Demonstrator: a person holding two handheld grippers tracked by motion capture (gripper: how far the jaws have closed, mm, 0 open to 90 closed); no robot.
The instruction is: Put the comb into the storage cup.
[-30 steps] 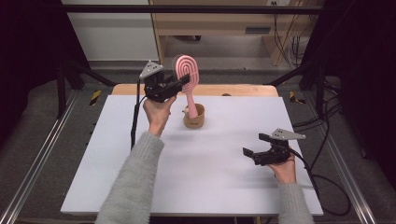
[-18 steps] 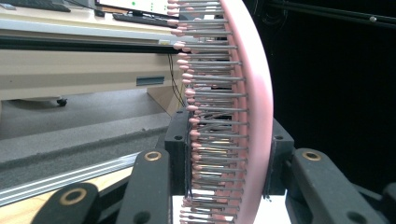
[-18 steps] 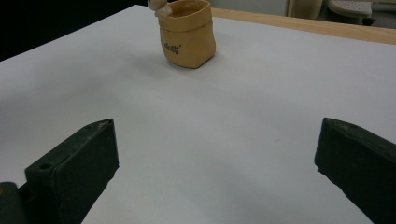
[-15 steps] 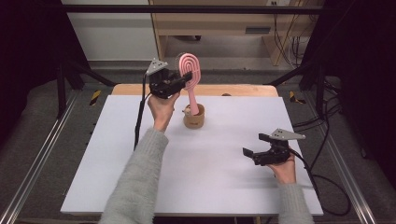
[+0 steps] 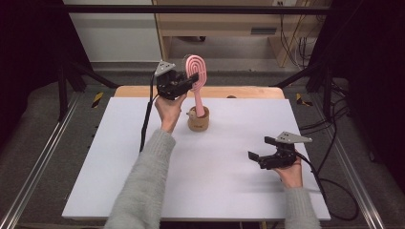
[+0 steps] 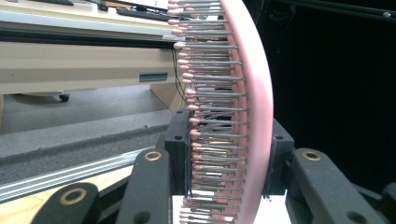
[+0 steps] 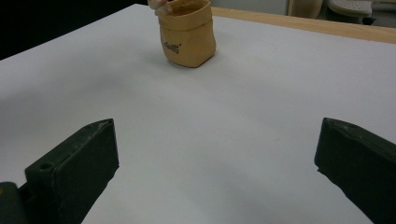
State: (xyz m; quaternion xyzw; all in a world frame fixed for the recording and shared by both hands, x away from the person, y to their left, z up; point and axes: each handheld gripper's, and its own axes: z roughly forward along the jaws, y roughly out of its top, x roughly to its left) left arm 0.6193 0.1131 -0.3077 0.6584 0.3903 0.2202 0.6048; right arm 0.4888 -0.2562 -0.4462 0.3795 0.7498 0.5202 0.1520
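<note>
The left tool [image 5: 184, 83] clamps the head of the pink hairbrush [image 5: 196, 74], whose handle stands in the tan pouch [image 5: 198, 120] on the white table [image 5: 215, 181]. The right tool [image 5: 262, 155] hovers wide open, empty, well apart.

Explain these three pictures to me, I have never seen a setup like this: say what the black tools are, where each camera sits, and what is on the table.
A person sits at a white table and holds a hand-held gripper with two black jaws in each hand. The wide picture comes from a fixed camera above, looking down. The other two come from small cameras riding on the grippers, looking along their jaws.

On the table stands a small tan pouch. The left gripper is shut on the head of a pink hairbrush, whose handle reaches down into the pouch. In the left gripper's picture you see the bristles up close between the jaws.

The right gripper rests low over the table, jaws open, holding nothing.
</note>
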